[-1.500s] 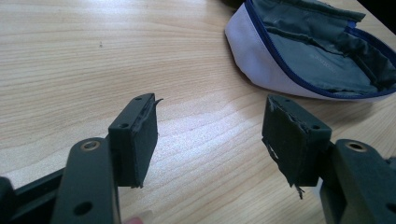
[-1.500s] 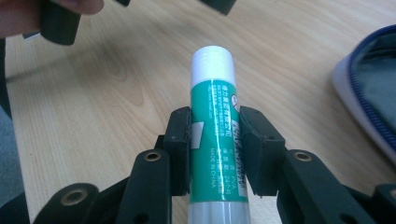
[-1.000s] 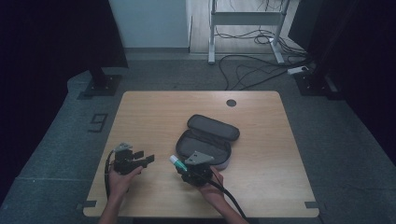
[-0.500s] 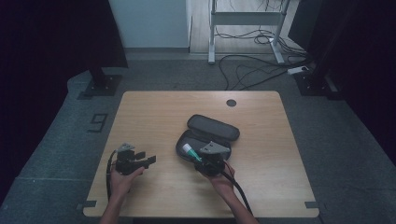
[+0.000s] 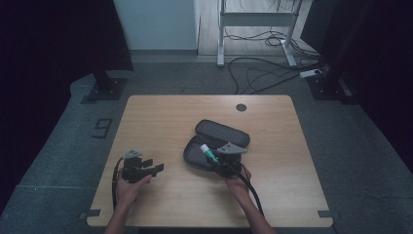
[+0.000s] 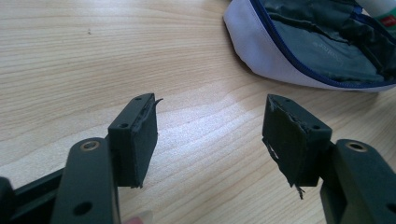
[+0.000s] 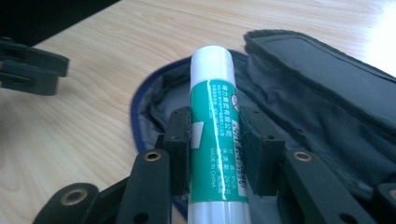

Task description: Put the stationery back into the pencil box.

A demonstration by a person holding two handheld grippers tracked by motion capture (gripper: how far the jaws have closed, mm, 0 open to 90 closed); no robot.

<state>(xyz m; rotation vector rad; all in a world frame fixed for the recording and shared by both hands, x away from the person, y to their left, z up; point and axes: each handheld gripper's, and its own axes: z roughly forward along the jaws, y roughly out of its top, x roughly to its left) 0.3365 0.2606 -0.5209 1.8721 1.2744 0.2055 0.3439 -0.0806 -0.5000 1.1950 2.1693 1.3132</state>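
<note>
The right tongs (image 7: pixel 212 140) pinch a green glue stick (image 7: pixel 215 135) above the open pencil case (image 7: pixel 317 107); the left tongs (image 6: pixel 210 135) rest spread on the surface (image 5: pixel 160 117).

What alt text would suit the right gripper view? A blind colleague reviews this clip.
The right gripper clamps a green and white glue stick over an open grey pencil case on a wooden table.

Looks like lab/recording studio: lone wooden table (image 5: pixel 170 122) on grey carpet floor (image 5: pixel 63 141), black curtains (image 5: pixel 53 34) at left and right, cables (image 5: pixel 263 73) top centre, metal stand legs (image 5: pixel 255 19), floor marker "9" (image 5: pixel 103 128) left.
</note>
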